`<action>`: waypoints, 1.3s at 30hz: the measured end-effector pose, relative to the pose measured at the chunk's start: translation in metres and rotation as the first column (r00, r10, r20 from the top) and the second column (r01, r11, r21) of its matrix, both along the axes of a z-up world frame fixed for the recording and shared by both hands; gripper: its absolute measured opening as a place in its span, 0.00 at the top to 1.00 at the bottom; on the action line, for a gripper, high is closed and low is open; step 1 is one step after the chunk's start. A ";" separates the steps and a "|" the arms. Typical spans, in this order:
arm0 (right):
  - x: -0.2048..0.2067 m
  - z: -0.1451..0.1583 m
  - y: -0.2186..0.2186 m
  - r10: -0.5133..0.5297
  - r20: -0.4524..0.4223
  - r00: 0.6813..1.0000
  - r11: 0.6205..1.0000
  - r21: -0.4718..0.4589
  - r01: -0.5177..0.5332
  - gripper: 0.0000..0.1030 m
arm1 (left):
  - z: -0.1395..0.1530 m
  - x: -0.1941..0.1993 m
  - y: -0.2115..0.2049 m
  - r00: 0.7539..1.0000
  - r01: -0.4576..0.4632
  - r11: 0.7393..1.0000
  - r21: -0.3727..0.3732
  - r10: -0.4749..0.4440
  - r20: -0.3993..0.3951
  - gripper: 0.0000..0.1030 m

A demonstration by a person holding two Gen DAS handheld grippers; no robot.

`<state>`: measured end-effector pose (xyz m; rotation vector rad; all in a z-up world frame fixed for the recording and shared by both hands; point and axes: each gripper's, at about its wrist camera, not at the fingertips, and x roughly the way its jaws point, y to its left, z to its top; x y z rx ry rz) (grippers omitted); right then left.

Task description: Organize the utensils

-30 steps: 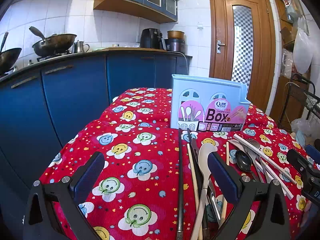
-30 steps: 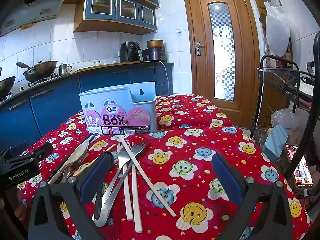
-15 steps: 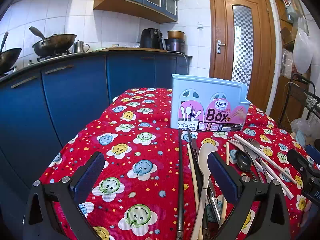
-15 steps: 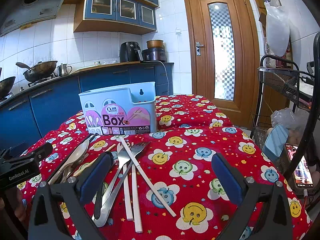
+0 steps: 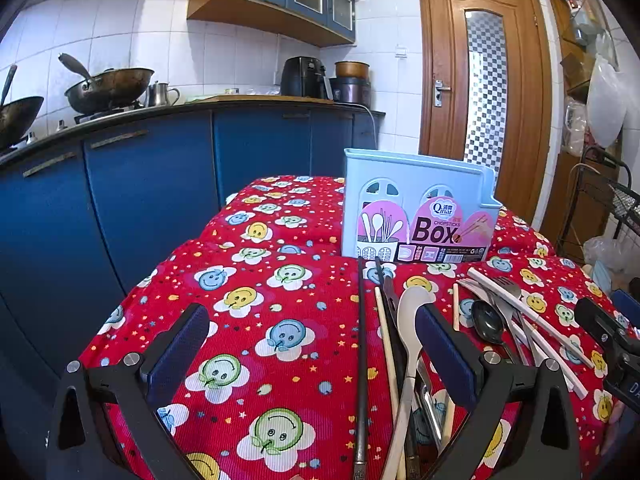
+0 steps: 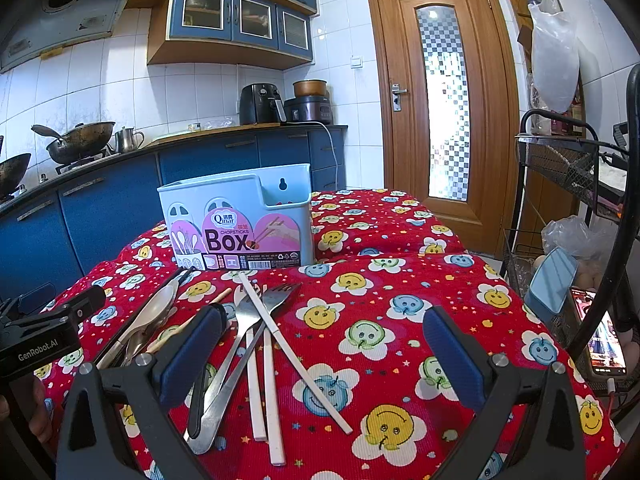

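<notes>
Red cloth with smiley flowers (image 5: 248,320) fills your left wrist view, and your left gripper (image 5: 312,344) hangs low and level over it, fingers pointing toward the pale blue chopsticks box (image 5: 416,216) that stands upright at the far end. Its jaws stand wide apart with nothing between them but bare cloth and a dark chopstick (image 5: 361,344); the right-hand finger (image 5: 444,352) sits over the near end of the utensil pile, just beside the white spoon (image 5: 412,320). Further right lie a black spoon (image 5: 486,322), a fork (image 5: 508,286) and white chopsticks (image 5: 524,312), scattered and crossing each other. From your right wrist view, your right gripper (image 6: 322,344) is likewise low and level, aimed at the same box (image 6: 240,220), jaws spread wide and empty. Its left-hand finger (image 6: 192,354) overlaps the pile, where a fork (image 6: 276,298) and white chopsticks (image 6: 288,356) cross between the fingers. At the left edge you see the body of your other gripper (image 6: 44,332), with fingertips (image 6: 38,408) of your hand below it.
</notes>
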<state>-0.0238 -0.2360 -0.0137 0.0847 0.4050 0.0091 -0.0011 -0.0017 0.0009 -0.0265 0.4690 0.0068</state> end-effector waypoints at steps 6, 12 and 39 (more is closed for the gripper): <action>0.000 0.000 0.000 0.000 0.000 1.000 1.000 0.000 0.000 0.00 | 0.000 0.000 0.000 1.000 0.000 1.000 0.000 0.000 0.000 0.01; 0.000 0.000 0.000 0.000 0.000 1.000 1.000 0.000 0.000 0.00 | 0.000 0.000 0.000 1.000 0.000 1.000 0.002 0.000 0.001 0.01; 0.009 0.004 -0.017 0.080 -0.055 0.995 0.988 0.137 -0.072 0.00 | 0.004 0.004 -0.004 0.998 0.056 0.998 0.026 -0.055 -0.042 0.01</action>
